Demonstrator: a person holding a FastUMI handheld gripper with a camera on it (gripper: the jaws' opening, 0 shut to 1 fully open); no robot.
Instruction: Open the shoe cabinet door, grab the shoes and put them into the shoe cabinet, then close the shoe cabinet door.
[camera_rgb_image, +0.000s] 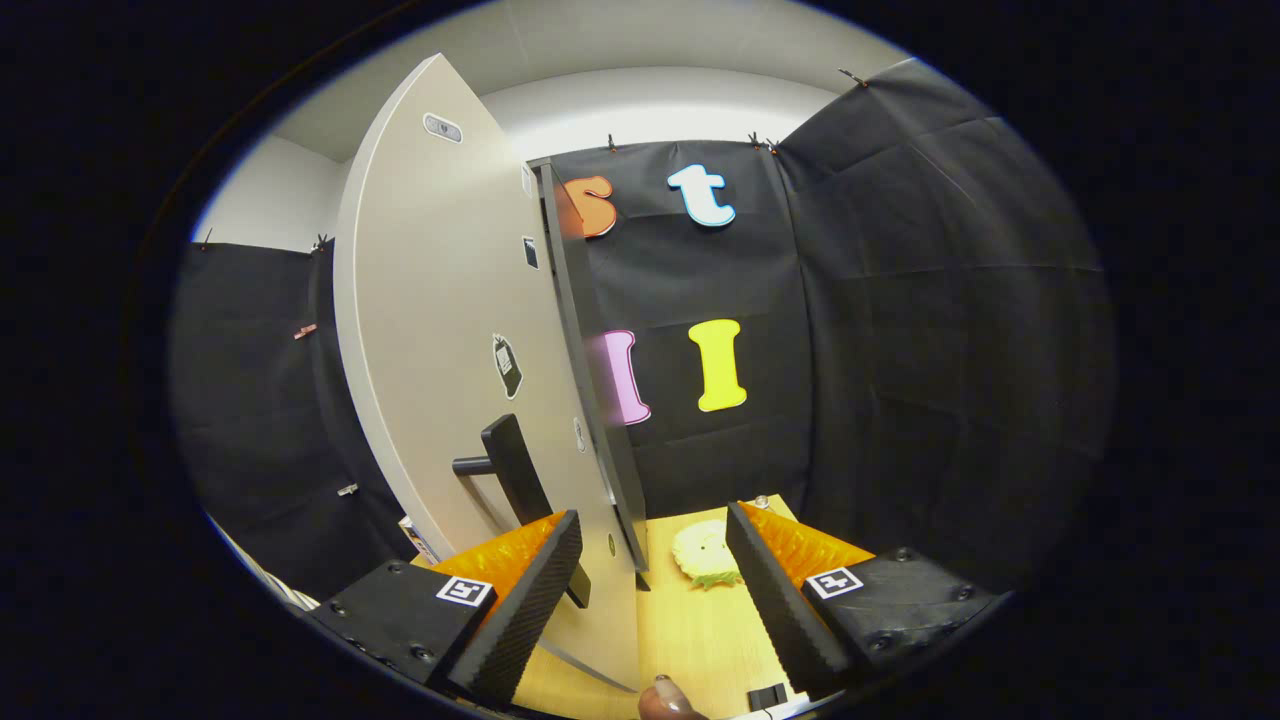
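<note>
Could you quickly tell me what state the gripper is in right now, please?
Gripper: open, holding nothing; its fingers straddle the edge of the open shoe cabinet door, with the door handle just beyond one finger.

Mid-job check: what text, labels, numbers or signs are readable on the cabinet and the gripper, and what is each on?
No text is readable.
Tag-shaped sticker on the cabinet door: too small to read.
Small plate near the door's top: blurred.
Square markers on the gripper: coded patterns, no words.
The gripper's fingers are open, with the door's edge between them.
</note>
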